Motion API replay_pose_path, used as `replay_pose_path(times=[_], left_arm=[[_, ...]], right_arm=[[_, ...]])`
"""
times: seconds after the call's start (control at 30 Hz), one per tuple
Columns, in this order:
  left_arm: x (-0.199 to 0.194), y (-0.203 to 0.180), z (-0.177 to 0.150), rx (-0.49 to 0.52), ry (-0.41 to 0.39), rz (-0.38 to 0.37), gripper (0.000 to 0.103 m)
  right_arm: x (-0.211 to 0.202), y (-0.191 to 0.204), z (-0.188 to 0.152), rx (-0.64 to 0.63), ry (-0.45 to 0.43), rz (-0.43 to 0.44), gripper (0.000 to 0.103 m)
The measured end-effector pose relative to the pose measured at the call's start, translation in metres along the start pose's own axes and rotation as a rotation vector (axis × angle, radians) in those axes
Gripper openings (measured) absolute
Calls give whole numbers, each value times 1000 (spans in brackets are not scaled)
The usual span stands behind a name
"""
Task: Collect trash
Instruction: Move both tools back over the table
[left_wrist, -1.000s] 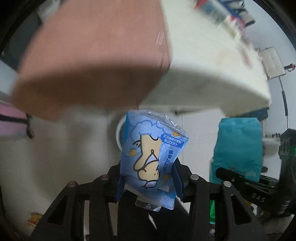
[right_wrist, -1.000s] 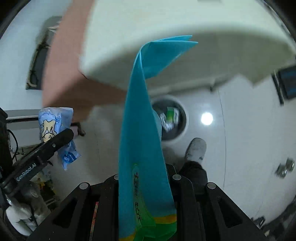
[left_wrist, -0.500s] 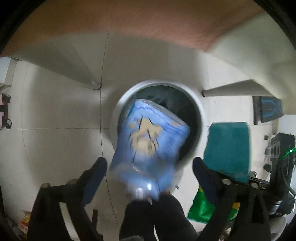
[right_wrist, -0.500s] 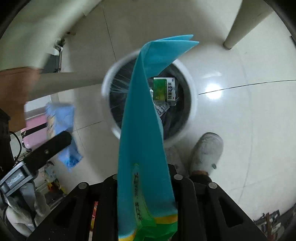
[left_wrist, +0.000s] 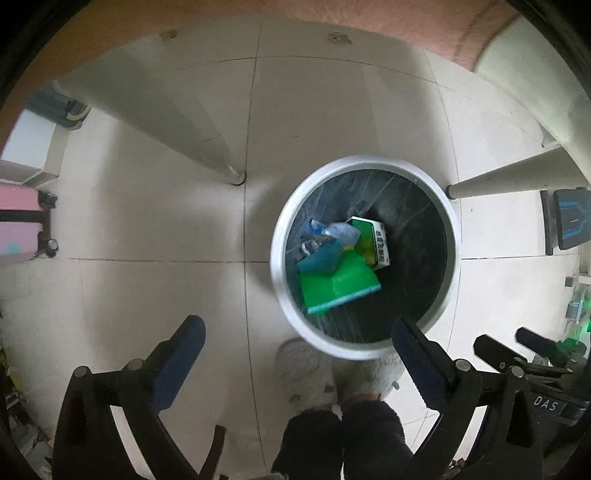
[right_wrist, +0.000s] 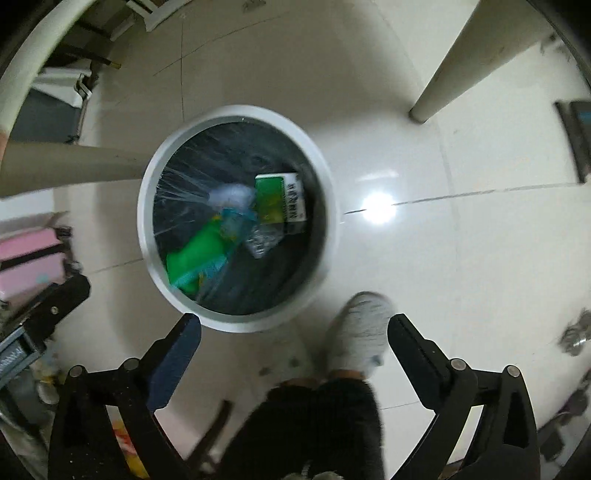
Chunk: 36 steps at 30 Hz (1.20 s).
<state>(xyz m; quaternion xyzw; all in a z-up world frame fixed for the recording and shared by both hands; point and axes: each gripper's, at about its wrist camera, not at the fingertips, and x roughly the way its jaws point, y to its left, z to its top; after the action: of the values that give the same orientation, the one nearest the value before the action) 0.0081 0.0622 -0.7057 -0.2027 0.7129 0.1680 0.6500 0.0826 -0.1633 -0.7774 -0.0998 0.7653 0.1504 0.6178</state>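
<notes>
The left gripper (left_wrist: 297, 345) and right gripper (right_wrist: 293, 332) both hang released, jaws spread wide and empty, pointing straight down above the white trash bin (left_wrist: 364, 352). Inside the bin lie a green-teal packet (left_wrist: 338, 284), a blue wrapper (left_wrist: 332, 234) and a green carton (left_wrist: 371, 240). The right wrist view blurs them.

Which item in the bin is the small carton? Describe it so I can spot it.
Find the round white bin on the tiled floor. Inside, against the dark liner, the carton is the rigid green-and-white box with printed text down one side, beside the floppy green-teal bag.
</notes>
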Motion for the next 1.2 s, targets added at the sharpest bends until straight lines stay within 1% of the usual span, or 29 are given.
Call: replay_pose_path(times=[0.1, 0.23, 0.27, 0.43, 0.63, 0.83, 0.93, 1.07, 1.2], left_arm=[[-18, 8, -9, -12, -1, 13, 103], [-47, 13, -23, -25, -3, 19, 103], [-48, 14, -25, -26, -4, 22, 103], [-78, 5, -35, -39, -8, 7, 103], [-137, 0, -48, -42, -21, -6, 103], [-206, -7, -59, -40, -38, -26, 103], [-245, -12, -64, -28, -65, -22, 103], [-306, -15, -66, -20, -130, -4, 103], [-366, -21, -56, -16, -233, -25, 103]], right_arm=[[-20, 8, -7, -20, -32, -49, 103], [-48, 12, -10, -27, -63, -69, 103], [-54, 14, -12, -27, -70, -70, 103], [-107, 21, -23, -29, -101, -85, 103], [-181, 30, -44, -40, -140, -101, 103], [-264, 38, -74, -37, -168, -78, 103], [-309, 40, -88, -24, -185, -60, 103], [-374, 42, -101, 7, -219, 3, 103], [-442, 42, -98, 20, -282, 68, 103]])
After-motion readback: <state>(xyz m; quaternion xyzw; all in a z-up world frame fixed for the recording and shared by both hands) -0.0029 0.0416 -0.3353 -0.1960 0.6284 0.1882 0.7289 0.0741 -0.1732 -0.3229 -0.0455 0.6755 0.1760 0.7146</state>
